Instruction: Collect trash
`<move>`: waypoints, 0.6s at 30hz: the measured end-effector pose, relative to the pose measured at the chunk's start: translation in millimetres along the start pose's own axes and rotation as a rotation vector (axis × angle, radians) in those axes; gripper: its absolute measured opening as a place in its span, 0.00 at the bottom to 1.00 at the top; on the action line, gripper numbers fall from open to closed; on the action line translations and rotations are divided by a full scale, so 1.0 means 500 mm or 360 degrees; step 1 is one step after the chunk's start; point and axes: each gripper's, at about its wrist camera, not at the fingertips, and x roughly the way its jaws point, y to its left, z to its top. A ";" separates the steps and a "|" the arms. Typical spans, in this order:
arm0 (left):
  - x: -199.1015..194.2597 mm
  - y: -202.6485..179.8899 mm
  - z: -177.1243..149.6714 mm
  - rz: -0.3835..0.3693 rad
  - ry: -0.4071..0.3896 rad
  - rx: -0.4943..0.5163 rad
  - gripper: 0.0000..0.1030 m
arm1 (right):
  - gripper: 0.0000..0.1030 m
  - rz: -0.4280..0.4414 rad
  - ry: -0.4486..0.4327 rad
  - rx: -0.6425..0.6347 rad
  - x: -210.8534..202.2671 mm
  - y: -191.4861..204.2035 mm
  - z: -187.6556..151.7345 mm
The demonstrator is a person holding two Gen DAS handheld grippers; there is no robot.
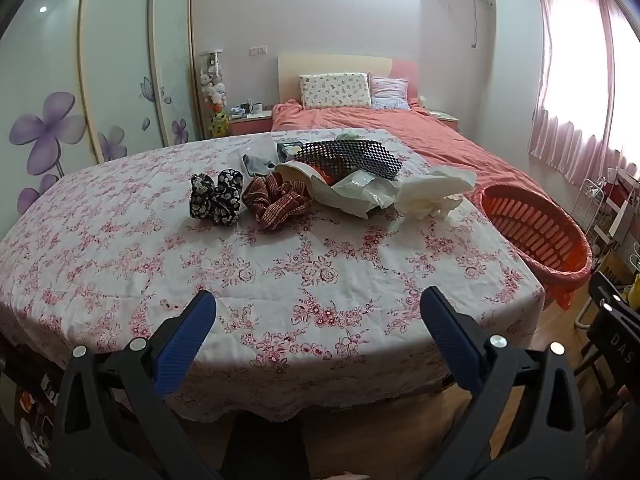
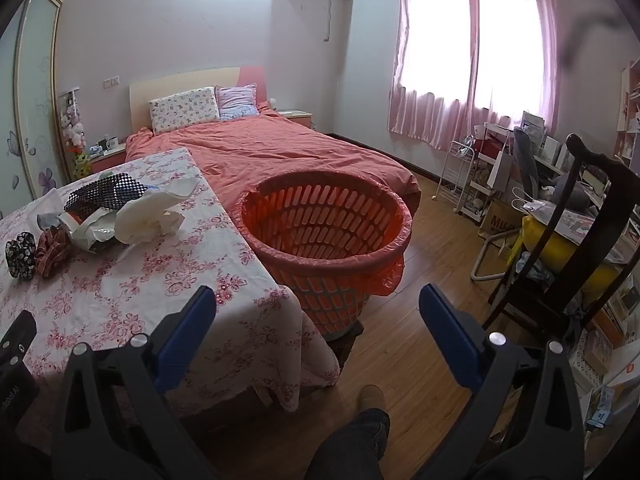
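A pile of trash lies at the far side of the floral-clothed table (image 1: 280,272): crumpled white paper (image 1: 432,192), a white torn wrapper (image 1: 352,196) and a black-and-white checkered bag (image 1: 352,156). Beside them lie a red plaid scrunchie (image 1: 276,200) and a black floral scrunchie (image 1: 216,196). An orange basket (image 2: 324,232) lined with a red bag stands at the table's right edge; it also shows in the left wrist view (image 1: 536,232). My left gripper (image 1: 318,312) is open and empty over the table's near edge. My right gripper (image 2: 318,308) is open and empty, short of the basket.
A bed (image 2: 280,152) with a coral cover stands behind the table and basket. A dark wooden chair (image 2: 560,232), a white rack (image 2: 460,176) and cluttered shelves fill the right side. Wooden floor (image 2: 420,280) lies between basket and chair. The person's leg (image 2: 352,440) is below.
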 end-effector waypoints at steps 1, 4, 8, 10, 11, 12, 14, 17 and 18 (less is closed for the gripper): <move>0.000 0.000 0.000 -0.0001 0.0000 -0.0002 0.98 | 0.96 0.0002 0.0000 0.0002 0.000 0.000 0.000; 0.000 0.000 0.000 -0.0002 0.0000 -0.0001 0.98 | 0.96 0.0004 0.0001 0.0005 0.000 -0.001 0.000; -0.001 0.000 0.001 -0.0002 0.0001 -0.0001 0.98 | 0.96 0.0005 0.0001 0.0006 -0.001 -0.001 0.000; 0.000 0.000 0.000 -0.0002 0.0002 -0.0002 0.98 | 0.96 0.0005 0.0000 0.0007 -0.001 -0.002 0.000; 0.000 0.000 0.000 -0.0002 0.0002 -0.0002 0.98 | 0.96 0.0005 0.0000 0.0007 -0.001 -0.002 0.000; 0.000 0.000 0.000 -0.0001 0.0002 -0.0002 0.98 | 0.96 0.0005 0.0000 0.0006 -0.001 -0.003 0.000; -0.001 0.000 0.000 -0.0001 0.0001 -0.0002 0.98 | 0.96 0.0005 0.0000 0.0006 0.000 -0.003 0.000; 0.000 0.000 0.000 -0.0002 0.0002 -0.0002 0.98 | 0.96 0.0006 0.0000 0.0006 0.000 -0.004 0.000; 0.000 0.000 0.000 -0.0002 0.0002 -0.0003 0.98 | 0.96 0.0006 -0.0001 0.0007 0.000 -0.005 0.000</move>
